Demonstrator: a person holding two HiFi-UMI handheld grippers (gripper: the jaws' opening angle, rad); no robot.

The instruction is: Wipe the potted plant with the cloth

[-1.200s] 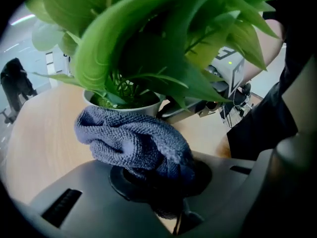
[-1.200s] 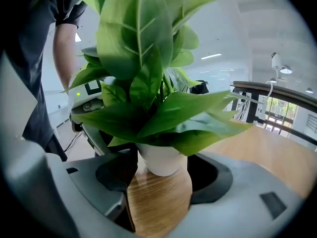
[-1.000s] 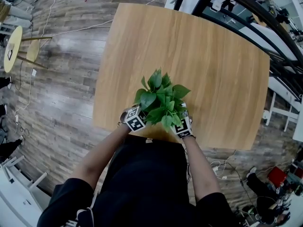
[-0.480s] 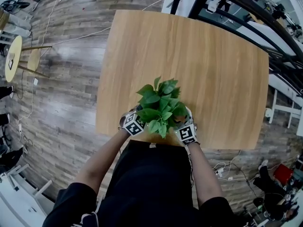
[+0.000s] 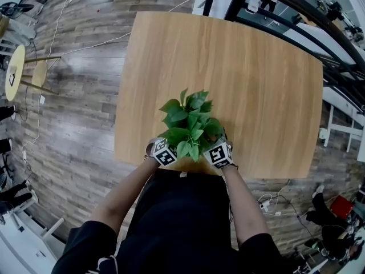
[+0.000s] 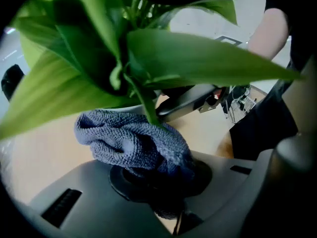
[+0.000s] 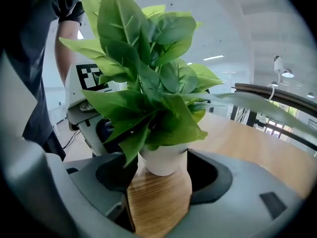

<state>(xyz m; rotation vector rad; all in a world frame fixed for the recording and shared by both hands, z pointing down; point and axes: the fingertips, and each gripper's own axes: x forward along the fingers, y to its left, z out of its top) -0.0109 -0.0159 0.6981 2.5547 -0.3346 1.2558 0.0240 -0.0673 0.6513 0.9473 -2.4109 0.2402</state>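
The plant (image 5: 190, 124) stands at the tabletop's (image 5: 256, 79) near edge between both claws: the left claw (image 6: 158, 180) pinches the cloth (image 6: 129, 143) just under its leaves (image 6: 198, 58), and the right claw (image 7: 159, 182) gapes around the pot (image 7: 163, 161).

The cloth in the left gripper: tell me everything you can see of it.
The cloth is a blue-grey rag with a looped, terry-like weave, crumpled into a bunch. The left gripper is shut on its lower end; the rest bulges up and left above the jaws. It sits just under the green leaves of the potted plant, near its white pot; one leaf stalk crosses its top.
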